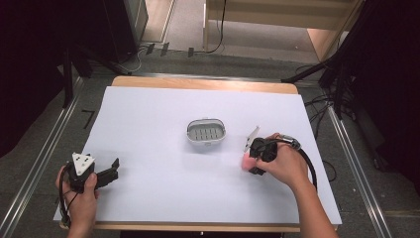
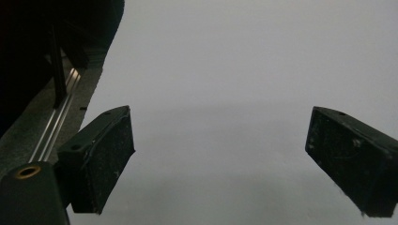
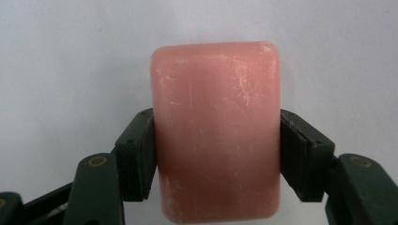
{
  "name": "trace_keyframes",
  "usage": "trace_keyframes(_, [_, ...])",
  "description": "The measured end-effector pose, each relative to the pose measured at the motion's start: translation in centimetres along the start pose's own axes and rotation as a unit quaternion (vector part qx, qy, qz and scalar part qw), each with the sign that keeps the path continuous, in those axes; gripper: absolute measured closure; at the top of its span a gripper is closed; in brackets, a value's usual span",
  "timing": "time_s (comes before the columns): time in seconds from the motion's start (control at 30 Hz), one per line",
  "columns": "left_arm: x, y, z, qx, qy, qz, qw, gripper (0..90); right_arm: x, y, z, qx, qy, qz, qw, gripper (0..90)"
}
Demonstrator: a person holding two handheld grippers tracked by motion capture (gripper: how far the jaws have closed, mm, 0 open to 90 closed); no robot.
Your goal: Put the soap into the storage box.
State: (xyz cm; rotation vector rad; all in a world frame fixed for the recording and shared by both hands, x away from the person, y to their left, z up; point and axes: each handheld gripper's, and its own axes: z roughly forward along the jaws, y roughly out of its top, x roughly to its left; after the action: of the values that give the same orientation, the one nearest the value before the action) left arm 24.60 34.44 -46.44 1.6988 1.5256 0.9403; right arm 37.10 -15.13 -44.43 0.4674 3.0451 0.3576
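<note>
With my right hand-held gripper (image 3: 217, 154) clamped across the pink rectangular soap bar's (image 3: 217, 131) long sides, I judge it stiff, slippery; left hand-held gripper (image 2: 218, 164) gapes empty

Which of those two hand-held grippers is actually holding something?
The right gripper: its fingers press both sides of a pink soap bar. The left gripper stands open above bare white table.

Our grippers are black: the left gripper (image 1: 106, 174) carries a grey three-cornered plate, while a black cable loops behind the right gripper (image 1: 253, 157), brass-coloured pivots showing.
</note>
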Motion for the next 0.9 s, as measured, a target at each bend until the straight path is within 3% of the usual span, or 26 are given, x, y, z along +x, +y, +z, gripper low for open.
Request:
trace_keyframes(0.47, [0.0, 0.0, 0.0, 0.000, 0.000, 0.000, 1.0000, 8.9, -0.1, 1.6, -0.7, 0.005, -0.003, -0.025, 0.9997, 38.5])
trace_keyframes(0.9, [0.0, 0.0, 0.0, 0.000, -0.001, -0.002, 1.0000, 8.9, 0.4, 4.9, -1.4, -0.006, 0.000, -0.058, 0.9983, 38.6])
